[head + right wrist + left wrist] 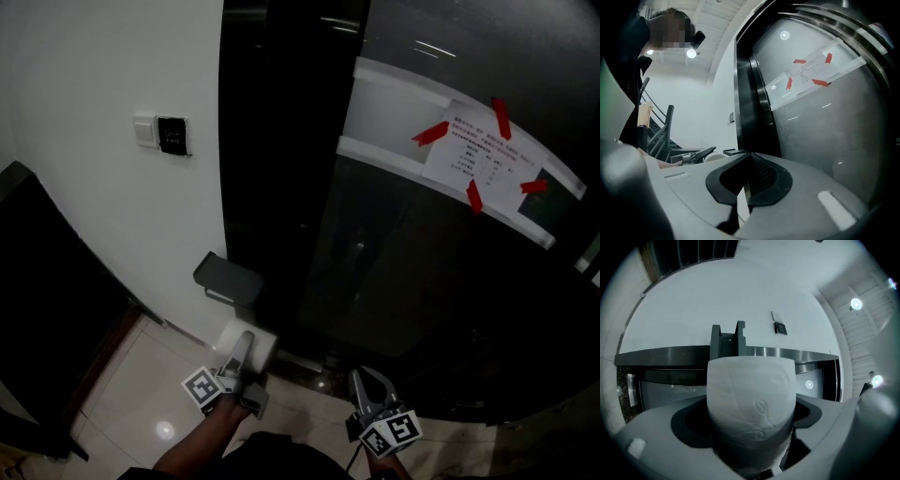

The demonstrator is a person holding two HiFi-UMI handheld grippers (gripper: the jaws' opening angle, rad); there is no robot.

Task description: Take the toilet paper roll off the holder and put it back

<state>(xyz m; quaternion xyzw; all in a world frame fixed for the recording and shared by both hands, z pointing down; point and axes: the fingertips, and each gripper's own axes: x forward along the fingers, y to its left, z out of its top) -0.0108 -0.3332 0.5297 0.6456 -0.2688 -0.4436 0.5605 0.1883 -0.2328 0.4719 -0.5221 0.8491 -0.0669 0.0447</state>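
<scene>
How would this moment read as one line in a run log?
left gripper: shut on toilet paper roll | holder: on wall, roll held clear of it | right gripper: shut, empty

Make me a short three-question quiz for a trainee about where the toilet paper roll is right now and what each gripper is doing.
1. True or false: the toilet paper roll is sitting on the holder.
2. Multiple choice: the right gripper is A) open and empty, B) shut and empty, C) shut on the roll.
3. Short answer: which gripper grips the roll?

Key:
1. False. The roll is off the holder, which stands empty on the wall.
2. B.
3. The left gripper.
</scene>
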